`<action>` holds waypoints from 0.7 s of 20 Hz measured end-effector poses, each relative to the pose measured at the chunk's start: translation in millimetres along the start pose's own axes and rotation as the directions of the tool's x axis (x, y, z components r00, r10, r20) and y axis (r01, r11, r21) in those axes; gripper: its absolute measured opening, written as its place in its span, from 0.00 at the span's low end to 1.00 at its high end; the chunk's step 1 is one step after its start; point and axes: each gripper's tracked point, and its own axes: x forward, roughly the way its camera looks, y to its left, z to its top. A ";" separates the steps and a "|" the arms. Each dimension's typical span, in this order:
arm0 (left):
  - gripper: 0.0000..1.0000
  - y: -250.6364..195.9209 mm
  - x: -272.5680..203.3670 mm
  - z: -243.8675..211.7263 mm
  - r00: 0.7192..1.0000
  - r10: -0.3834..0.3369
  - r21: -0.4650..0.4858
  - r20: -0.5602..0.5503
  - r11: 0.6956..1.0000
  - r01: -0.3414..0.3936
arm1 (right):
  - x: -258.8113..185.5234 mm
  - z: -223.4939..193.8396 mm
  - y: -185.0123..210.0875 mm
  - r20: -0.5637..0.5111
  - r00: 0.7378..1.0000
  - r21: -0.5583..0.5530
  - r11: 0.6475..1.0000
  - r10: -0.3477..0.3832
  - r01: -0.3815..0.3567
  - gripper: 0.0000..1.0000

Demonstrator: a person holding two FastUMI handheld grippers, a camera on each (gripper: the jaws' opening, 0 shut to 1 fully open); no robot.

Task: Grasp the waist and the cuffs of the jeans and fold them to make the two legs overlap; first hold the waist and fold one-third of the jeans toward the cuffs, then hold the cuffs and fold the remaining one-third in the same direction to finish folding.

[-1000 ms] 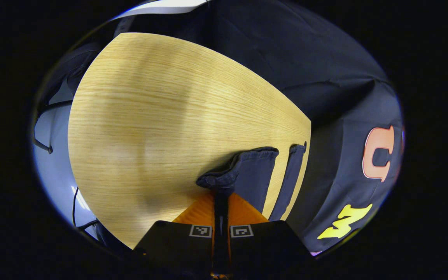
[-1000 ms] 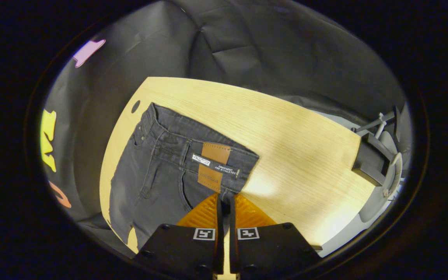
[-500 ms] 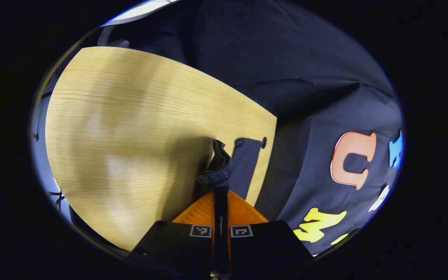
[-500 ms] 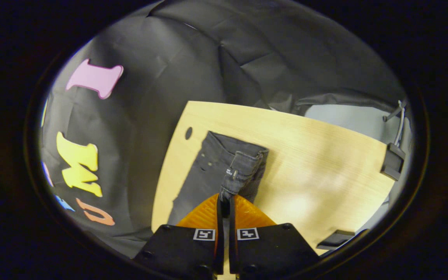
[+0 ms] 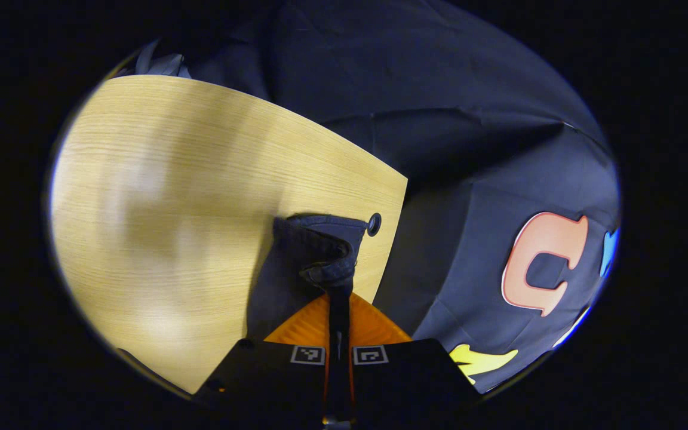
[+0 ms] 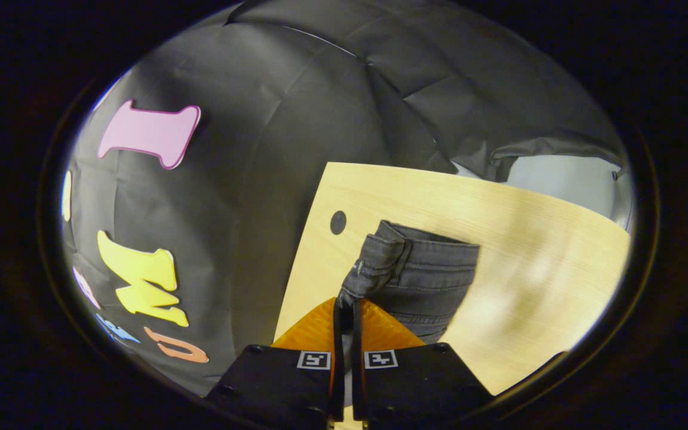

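- Left gripper view: the left gripper (image 5: 339, 298) has its fingers closed right down on a bunched cuff (image 5: 327, 272) of the jeans (image 5: 287, 269), gripped at the 6 o'clock of the view. A second ago two separate leg ends lay side by side ahead of us; now we see one dark stack running toward the table hole (image 5: 374, 224) at about 1 o'clock from the grip.
- The table (image 5: 171, 209) spreads bare from 9 to 12 o'clock.
- Right gripper view: the right gripper (image 6: 347, 310) is likewise clamped tight, pinching the waistband (image 6: 380, 263), which rises toward 12 o'clock. A second ago the waist lay spread flat with its leather patch showing; now the patch is out of sight and the denim lies to the 2 o'clock side of the grip.
- Our reading: the lengthwise fold is about complete, legs overlapping. We judge the next step to be lowering both ends flat, then the first one-third fold from the waist.
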 end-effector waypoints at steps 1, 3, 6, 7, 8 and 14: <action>0.03 -2.6 12.9 1.0 1.000 0.018 0.013 0.001 1.000 -0.018 | 7.8 2.7 2.9 -0.002 1.000 0.012 1.000 0.002 -0.002 0.06; 0.03 -10.9 44.2 3.0 0.999 0.053 0.029 -0.003 0.998 -0.053 | 35.6 8.5 7.0 0.001 1.000 0.012 1.000 -0.007 0.007 0.06; 0.03 -17.2 83.0 4.4 0.995 0.098 0.050 -0.004 0.994 -0.097 | 71.1 15.7 9.5 0.005 0.999 -0.019 0.999 -0.036 0.036 0.06; 0.03 -17.7 96.1 3.3 0.993 0.116 0.071 -0.003 0.991 -0.116 | 80.7 17.0 10.6 0.003 0.999 -0.020 0.999 -0.041 0.041 0.06; 0.03 -20.4 107.1 2.2 0.992 0.128 0.087 -0.005 0.988 -0.127 | 88.7 18.9 10.8 0.003 0.999 -0.014 0.999 -0.046 0.046 0.06; 0.03 -13.3 151.0 3.1 0.980 0.200 0.132 0.016 0.971 -0.201 | 134.4 21.8 -8.7 -0.001 0.994 0.006 0.994 -0.108 0.108 0.06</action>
